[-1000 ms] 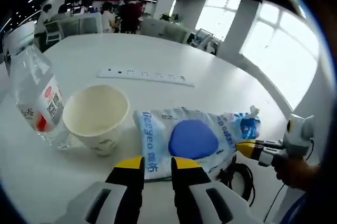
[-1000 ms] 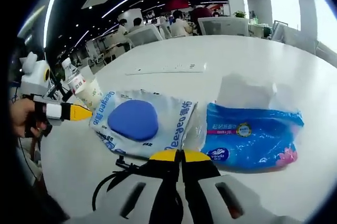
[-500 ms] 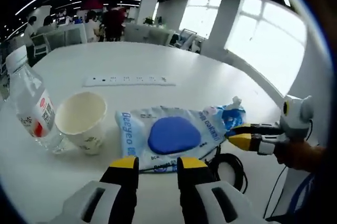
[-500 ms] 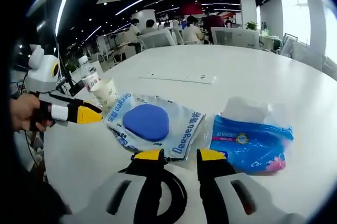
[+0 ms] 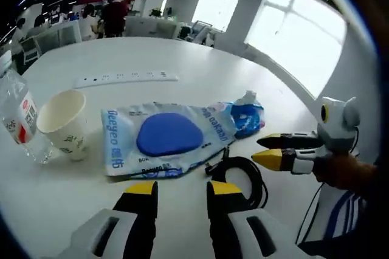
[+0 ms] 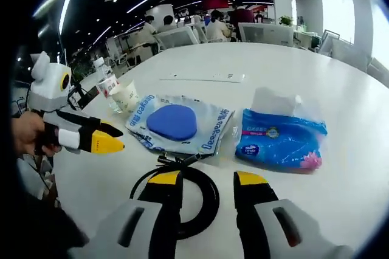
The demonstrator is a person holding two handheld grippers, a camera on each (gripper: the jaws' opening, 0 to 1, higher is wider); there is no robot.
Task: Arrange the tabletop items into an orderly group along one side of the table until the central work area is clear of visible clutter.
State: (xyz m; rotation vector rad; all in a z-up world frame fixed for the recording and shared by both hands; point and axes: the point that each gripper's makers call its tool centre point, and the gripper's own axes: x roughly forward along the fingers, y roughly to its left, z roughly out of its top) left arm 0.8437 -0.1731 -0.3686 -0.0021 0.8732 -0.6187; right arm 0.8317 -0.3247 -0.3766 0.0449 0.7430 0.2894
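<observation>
My left gripper point(image 5: 182, 189) is open with nothing between its fingers, hovering over bare table just short of a white wipes pack point(image 5: 167, 137) with a blue oval lid. A paper cup point(image 5: 61, 126) and a clear water bottle point(image 5: 15, 119) stand left of the pack, and a blue tissue pack point(image 5: 246, 117) lies at its far end. My right gripper point(image 6: 208, 180) is open above a black cable coil point(image 6: 214, 201). Beyond the coil lie the wipes pack point(image 6: 179, 122) and the tissue pack point(image 6: 279, 140). Each gripper appears in the other's view, open: the right gripper point(image 5: 267, 150) and the left gripper point(image 6: 117, 137).
A white power strip point(image 5: 118, 78) lies farther back on the round white table point(image 5: 200, 58). The cable coil point(image 5: 243, 177) sits near the table edge by the right hand. The cup point(image 6: 126, 96) and bottle point(image 6: 104, 86) stand together. People sit at desks in the background.
Both views have pulled back from the items. My right gripper was shut and is now open; the left has spread a little wider. The cable coil now shows whole.
</observation>
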